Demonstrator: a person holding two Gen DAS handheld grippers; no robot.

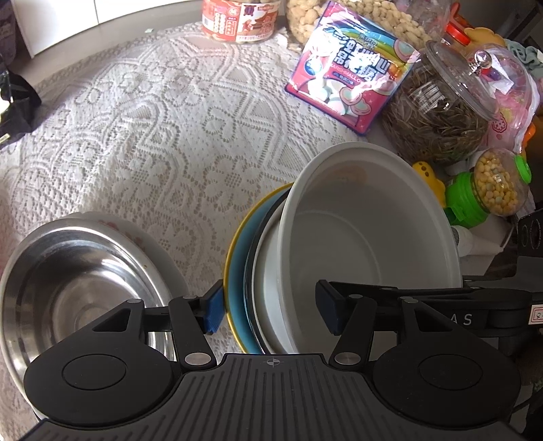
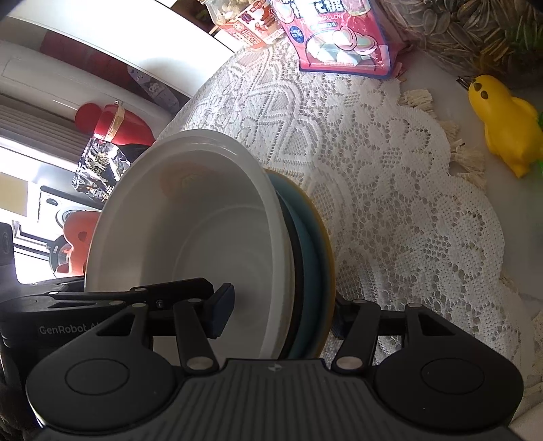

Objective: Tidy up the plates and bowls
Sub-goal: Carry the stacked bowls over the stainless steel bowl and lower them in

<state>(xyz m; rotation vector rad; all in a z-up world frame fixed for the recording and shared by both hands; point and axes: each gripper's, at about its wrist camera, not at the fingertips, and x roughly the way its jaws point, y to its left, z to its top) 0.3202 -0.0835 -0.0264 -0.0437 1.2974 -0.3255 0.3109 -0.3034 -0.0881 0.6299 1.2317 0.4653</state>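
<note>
A stack of dishes stands tilted on edge above the lace cloth: a deep white bowl (image 1: 370, 237) (image 2: 210, 220), a black-rimmed white dish, a blue plate (image 1: 237, 281) (image 2: 310, 244) and a yellow plate (image 1: 234, 244) (image 2: 327, 244). My left gripper (image 1: 271, 308) clamps the stack, one pad on the yellow plate's back and the other inside the bowl. From the opposite side my right gripper (image 2: 281, 313) grips it the same way. A steel bowl (image 1: 78, 281) rests in a white flowered dish (image 1: 112, 222) to the left.
A lace cloth (image 1: 152, 118) covers the table. Along the back and right stand a marshmallow bag (image 1: 349, 71), a seed jar (image 1: 441, 112), a snack tin (image 1: 237, 20), a green-capped jar (image 1: 499, 183) and a yellow duck toy (image 2: 505, 125).
</note>
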